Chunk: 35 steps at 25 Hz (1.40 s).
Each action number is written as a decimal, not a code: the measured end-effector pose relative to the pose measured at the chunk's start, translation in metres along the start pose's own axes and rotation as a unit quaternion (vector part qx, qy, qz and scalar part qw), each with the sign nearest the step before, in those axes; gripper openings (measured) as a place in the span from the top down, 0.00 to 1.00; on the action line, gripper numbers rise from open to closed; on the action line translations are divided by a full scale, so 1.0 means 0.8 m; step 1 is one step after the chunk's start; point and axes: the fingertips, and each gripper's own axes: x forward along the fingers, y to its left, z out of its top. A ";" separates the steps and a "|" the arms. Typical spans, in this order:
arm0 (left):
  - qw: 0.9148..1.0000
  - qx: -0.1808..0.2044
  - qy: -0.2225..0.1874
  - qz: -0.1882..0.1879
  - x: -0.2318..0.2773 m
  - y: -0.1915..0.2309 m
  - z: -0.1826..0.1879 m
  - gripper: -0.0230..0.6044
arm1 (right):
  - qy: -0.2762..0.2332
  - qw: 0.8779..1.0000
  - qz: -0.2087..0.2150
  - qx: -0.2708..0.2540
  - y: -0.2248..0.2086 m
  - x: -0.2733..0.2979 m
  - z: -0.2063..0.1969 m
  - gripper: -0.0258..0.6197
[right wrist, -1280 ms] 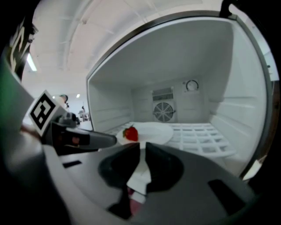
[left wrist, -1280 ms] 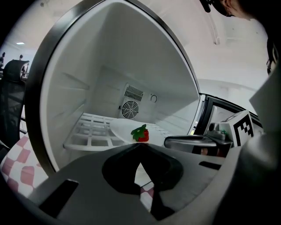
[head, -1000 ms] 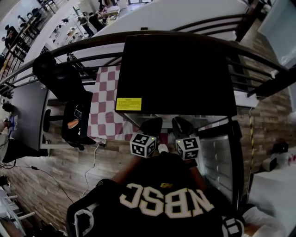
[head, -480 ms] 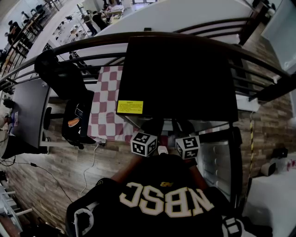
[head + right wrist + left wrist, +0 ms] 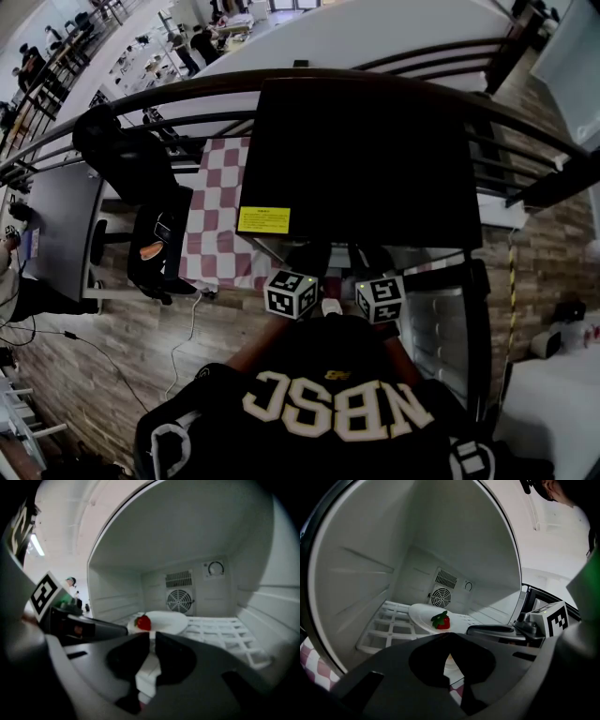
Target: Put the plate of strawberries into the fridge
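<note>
Right gripper (image 5: 151, 637) clamps the plate (image 5: 174, 619) rim at frame centre, inside the fridge (image 5: 255, 573). Left gripper (image 5: 450, 635) is clenched. Strawberry (image 5: 143, 622) rests on the plate.

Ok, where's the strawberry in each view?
Head view: not in it; the fridge hides it.
Left gripper view: centre, strawberry on the plate, just below the fan grille.
Right gripper view: left of centre, at the plate's left edge.
Shared landmark: the round fan grille behind it.

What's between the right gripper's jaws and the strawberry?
Only the bare near rim of the white plate, before the strawberry; right gripper view shows it.
</note>
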 end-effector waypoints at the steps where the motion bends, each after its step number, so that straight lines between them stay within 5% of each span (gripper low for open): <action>1: 1.000 0.000 -0.001 -0.001 -0.001 -0.002 0.000 0.94 | 0.001 1.000 -0.001 0.000 0.000 -0.002 -0.001 0.88; 12: 1.000 -0.018 -0.005 -0.005 -0.028 -0.013 -0.017 0.94 | -0.004 1.000 -0.011 0.011 0.017 -0.032 -0.011 0.89; 23: 0.999 -0.001 -0.039 0.004 -0.069 -0.015 -0.010 0.94 | -0.066 0.995 -0.076 -0.005 0.017 -0.093 0.004 0.93; 35: 0.998 -0.003 -0.059 0.013 -0.134 -0.025 -0.031 0.94 | -0.072 0.995 -0.062 -0.010 0.073 -0.122 -0.003 0.93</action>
